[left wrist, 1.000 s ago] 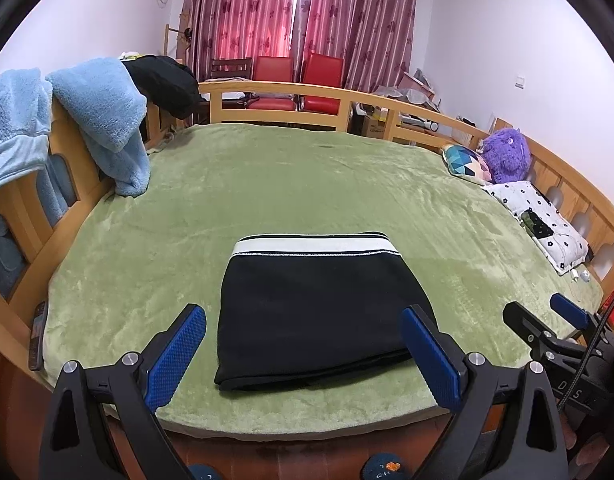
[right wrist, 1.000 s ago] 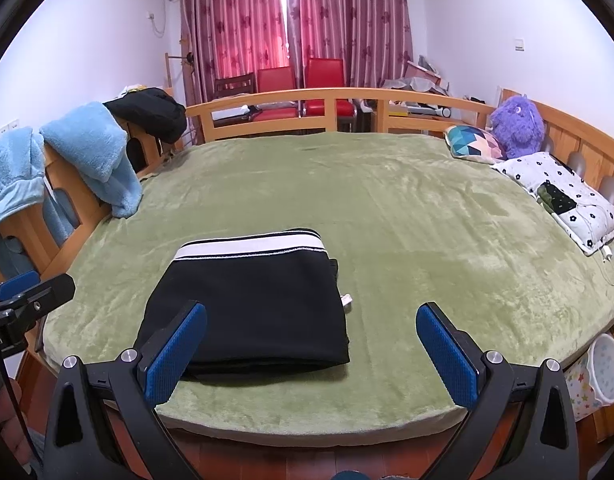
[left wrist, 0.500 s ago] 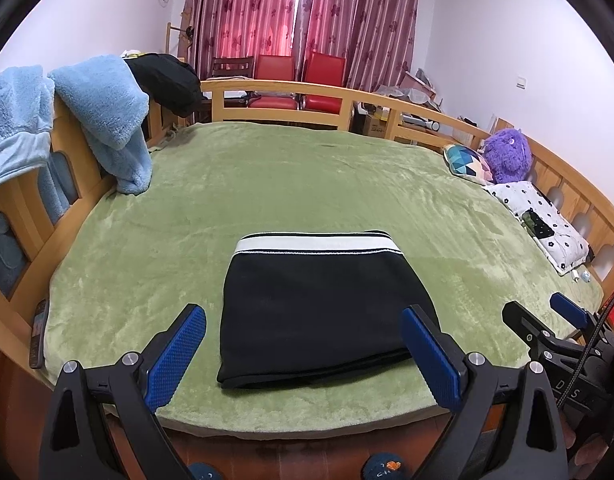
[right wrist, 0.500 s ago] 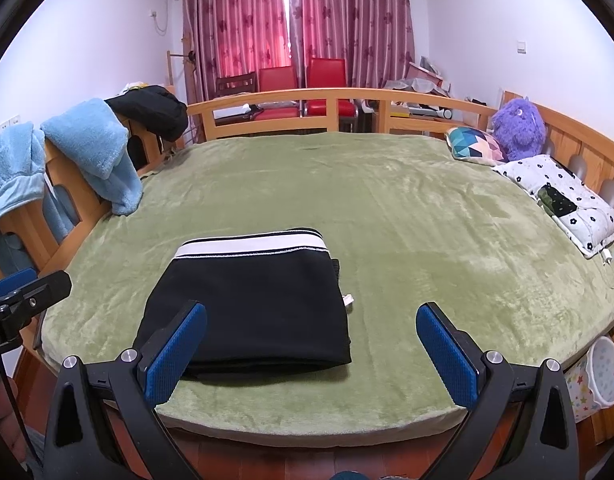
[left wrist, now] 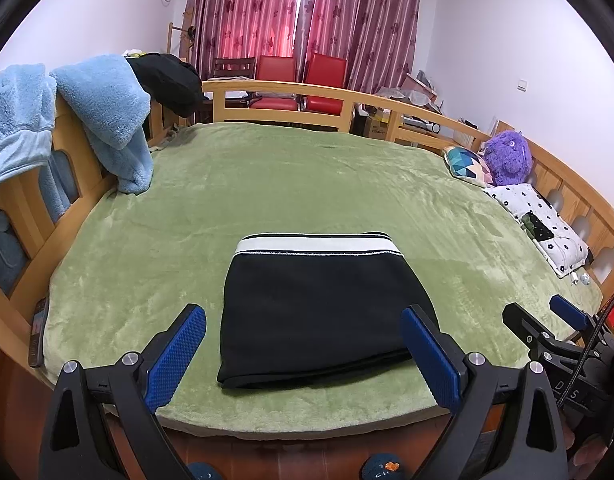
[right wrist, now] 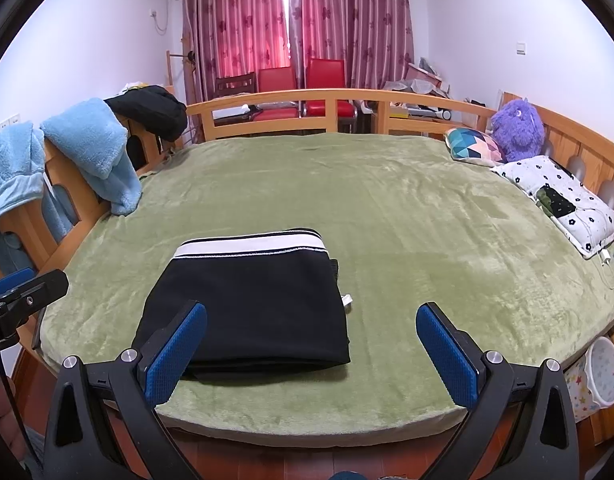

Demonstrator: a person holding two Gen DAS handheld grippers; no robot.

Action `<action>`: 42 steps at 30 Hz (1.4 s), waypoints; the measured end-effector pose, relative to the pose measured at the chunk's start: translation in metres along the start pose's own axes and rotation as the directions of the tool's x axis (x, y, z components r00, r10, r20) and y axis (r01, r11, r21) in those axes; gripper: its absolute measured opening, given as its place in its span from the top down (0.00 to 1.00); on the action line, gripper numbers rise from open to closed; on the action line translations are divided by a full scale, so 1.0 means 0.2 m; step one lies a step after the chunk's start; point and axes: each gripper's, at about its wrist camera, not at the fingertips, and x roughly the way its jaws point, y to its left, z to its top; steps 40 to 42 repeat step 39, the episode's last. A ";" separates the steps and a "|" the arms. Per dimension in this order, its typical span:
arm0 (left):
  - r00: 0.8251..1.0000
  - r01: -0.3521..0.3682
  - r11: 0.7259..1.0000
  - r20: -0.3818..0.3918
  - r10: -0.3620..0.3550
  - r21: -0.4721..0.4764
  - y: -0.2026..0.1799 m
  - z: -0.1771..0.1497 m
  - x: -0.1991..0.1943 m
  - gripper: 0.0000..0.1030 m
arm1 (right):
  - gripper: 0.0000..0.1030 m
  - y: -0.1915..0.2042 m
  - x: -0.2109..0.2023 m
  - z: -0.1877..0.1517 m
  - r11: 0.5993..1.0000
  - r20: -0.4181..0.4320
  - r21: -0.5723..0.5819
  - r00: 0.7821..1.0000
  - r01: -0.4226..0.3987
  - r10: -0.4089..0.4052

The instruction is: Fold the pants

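Observation:
Black pants (left wrist: 319,304) with a white-striped waistband lie folded into a flat rectangle on the green bed cover (left wrist: 307,184), near its front edge. They also show in the right wrist view (right wrist: 251,304). My left gripper (left wrist: 303,344) is open and empty, held just in front of the pants at the bed's edge. My right gripper (right wrist: 311,344) is open and empty, to the right of the pants' near edge. The right gripper shows at the far right of the left wrist view (left wrist: 547,328).
Blue fleece clothes (left wrist: 103,116) and a black garment (left wrist: 167,80) hang on the wooden bed rail at left. A patterned cushion (right wrist: 471,146), purple plush toy (right wrist: 517,130) and spotted pillow (right wrist: 563,196) lie at right. A phone (left wrist: 38,330) rests on the left frame.
Both grippers have drifted very slightly; the pants appear marginally higher in the views. Nothing was gripped or released.

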 end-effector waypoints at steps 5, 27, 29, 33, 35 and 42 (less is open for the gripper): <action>1.000 0.002 1.000 0.002 -0.002 0.000 0.00 0.00 0.00 0.04 | 0.00 0.00 -0.01 0.00 1.000 0.001 0.001 1.000 0.006 -0.006; 1.000 -0.014 1.000 0.016 0.014 -0.010 -0.04 0.01 -0.05 0.04 | 0.00 0.00 -0.02 0.01 1.000 0.009 0.002 1.000 0.014 -0.014; 1.000 -0.014 1.000 0.016 0.015 -0.012 -0.04 0.01 -0.05 0.04 | 0.00 0.00 -0.02 0.01 1.000 0.009 0.002 1.000 0.015 -0.015; 1.000 -0.016 1.000 0.017 0.016 -0.013 -0.04 0.01 -0.05 0.04 | 0.00 0.01 -0.02 0.01 1.000 0.010 0.003 1.000 0.015 -0.015; 1.000 -0.013 1.000 0.018 0.014 -0.015 -0.04 0.01 -0.05 0.04 | 0.00 0.01 -0.02 0.01 1.000 0.010 0.003 1.000 0.015 -0.015; 1.000 -0.014 1.000 0.020 0.014 -0.016 -0.05 0.01 -0.05 0.04 | 0.00 0.01 -0.02 0.01 1.000 0.009 0.005 1.000 0.015 -0.015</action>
